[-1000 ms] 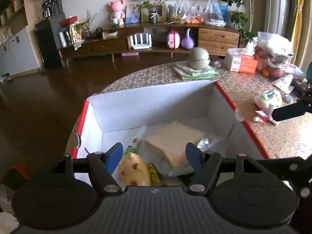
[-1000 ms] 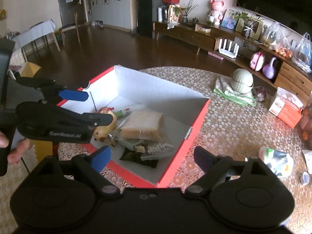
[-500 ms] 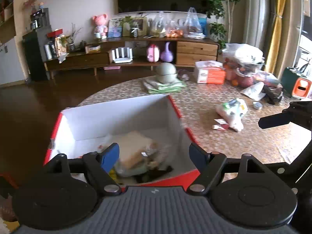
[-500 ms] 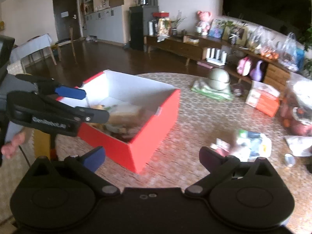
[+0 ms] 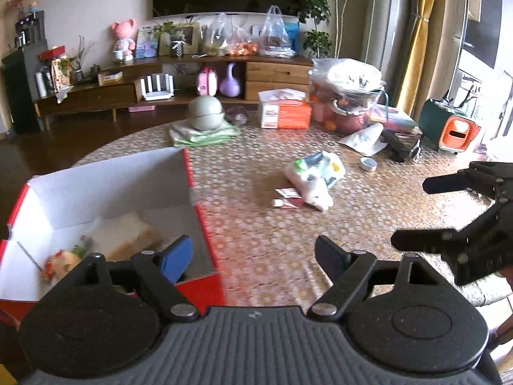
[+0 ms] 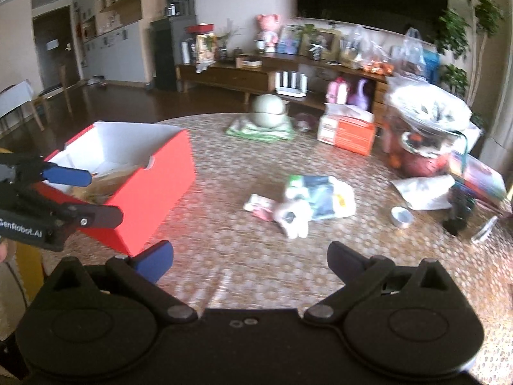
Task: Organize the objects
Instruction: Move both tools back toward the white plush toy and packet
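A red box [image 5: 205, 221] with a white inside stands at the table's left and holds a tan block [image 5: 128, 239], a small toy [image 5: 59, 263] and other items. It also shows in the right wrist view [image 6: 154, 186]. A white plush toy [image 5: 315, 192] lies mid-table against a white packet [image 5: 320, 165], with a small red sachet [image 5: 287, 197] beside them. In the right wrist view they show as plush [image 6: 295, 216], packet [image 6: 323, 195] and sachet [image 6: 261, 207]. My left gripper [image 5: 253, 258] is open and empty at the box's near right corner. My right gripper [image 6: 250, 260] is open and empty over bare table.
A tape roll [image 6: 401, 216], an orange tissue box [image 5: 285, 112], a green lidded bowl on a folded cloth [image 5: 205, 117], bagged fruit [image 5: 346, 96], a black object [image 6: 458, 208] and books [image 6: 481, 176] lie on the far and right table. A green-orange device [image 5: 449, 125] stands far right.
Both grippers have swung right, from over the box toward the middle of the table. The plush and packet now sit near the centre of both views. Both stayed open.
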Demonstrator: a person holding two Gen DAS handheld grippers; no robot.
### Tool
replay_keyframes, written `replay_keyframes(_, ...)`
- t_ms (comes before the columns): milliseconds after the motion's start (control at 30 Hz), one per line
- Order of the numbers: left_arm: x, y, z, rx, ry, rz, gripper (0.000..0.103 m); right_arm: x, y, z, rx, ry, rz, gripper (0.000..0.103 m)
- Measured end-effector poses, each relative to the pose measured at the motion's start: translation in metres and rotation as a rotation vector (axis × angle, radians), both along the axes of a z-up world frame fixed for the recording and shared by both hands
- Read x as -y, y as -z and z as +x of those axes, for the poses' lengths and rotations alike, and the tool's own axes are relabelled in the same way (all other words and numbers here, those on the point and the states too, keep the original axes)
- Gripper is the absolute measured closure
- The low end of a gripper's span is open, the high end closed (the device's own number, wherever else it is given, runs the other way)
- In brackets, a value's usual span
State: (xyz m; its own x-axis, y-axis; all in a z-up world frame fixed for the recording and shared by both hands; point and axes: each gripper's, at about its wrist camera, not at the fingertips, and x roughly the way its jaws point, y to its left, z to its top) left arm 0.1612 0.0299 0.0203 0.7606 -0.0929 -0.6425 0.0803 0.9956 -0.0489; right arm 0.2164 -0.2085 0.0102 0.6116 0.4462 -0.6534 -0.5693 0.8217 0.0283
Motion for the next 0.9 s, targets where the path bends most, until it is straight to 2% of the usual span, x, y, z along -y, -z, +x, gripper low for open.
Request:
replay_keyframes(133,0.019,0.006,0.013,-0.003,0.008,0.005,0.012,0.014,0.006,0.007,0.001,0.020,-0.014,0.001)
replay_keyframes(167,0.022,0.007,0.016,-0.006,0.006,0.006,0.005,0.016,0.007,0.010,0.002,0.024,-0.013,0.001)
replay_keyframes(233,0.028,0.011,0.024,-0.004,-0.010,0.008,0.000,0.021,0.008,0.014,0.008,0.029,-0.011,0.001)
replay_keyframes(633,0.058,0.033,0.091,-0.051,-0.096,0.014,0.000,0.022,0.031,0.044,0.007,0.005,-0.047,0.002)
replay_keyframes(800,0.068,0.052,0.118,-0.094,-0.097,0.085,0.000,0.022,0.043,0.059,-0.008,-0.005,-0.055,0.003)
replay_keyframes(900,0.072,0.064,0.129,-0.110,-0.114,0.099,0.000,0.022,0.050,0.066,-0.017,-0.003,-0.060,0.004)
